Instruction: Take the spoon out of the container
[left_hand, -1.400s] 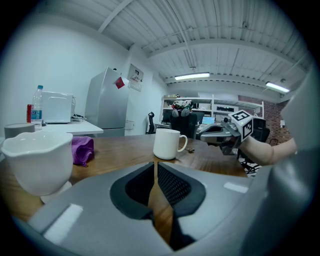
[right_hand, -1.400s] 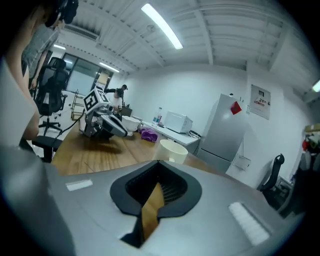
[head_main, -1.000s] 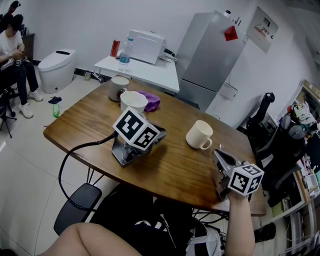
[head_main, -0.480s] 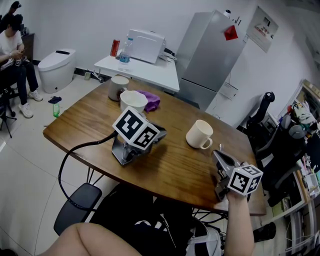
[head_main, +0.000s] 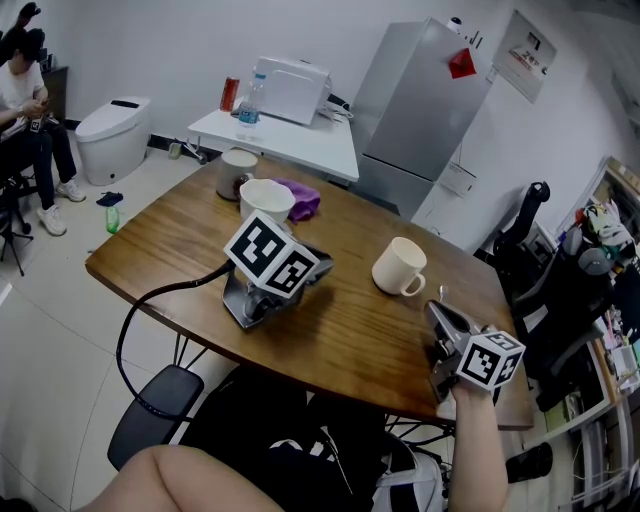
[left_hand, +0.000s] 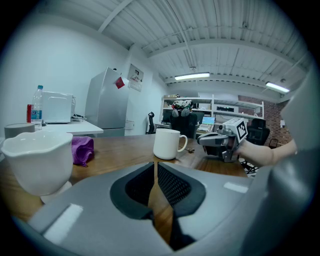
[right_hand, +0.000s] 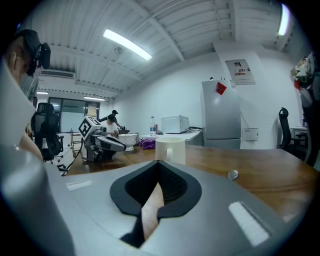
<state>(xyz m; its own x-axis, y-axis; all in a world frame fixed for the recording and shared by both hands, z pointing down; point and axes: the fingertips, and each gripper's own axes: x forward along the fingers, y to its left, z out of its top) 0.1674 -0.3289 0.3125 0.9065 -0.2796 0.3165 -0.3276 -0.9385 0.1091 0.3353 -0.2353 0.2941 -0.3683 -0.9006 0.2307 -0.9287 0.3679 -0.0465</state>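
Purple cloth (left_hand: 83, 150) lies fwd-left of your left jaws, on the wood table (left_hand: 120, 147). Grey fridge (left_hand: 103, 100) stands beyond it, w/ a water bottle (left_hand: 37, 104) and white microwave (left_hand: 56, 107) further left.

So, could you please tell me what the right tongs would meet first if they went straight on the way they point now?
Most likely the white mug. It stands on the table almost dead ahead of the shut, empty right tongs, and nothing shows between them, though depth is hard to judge.
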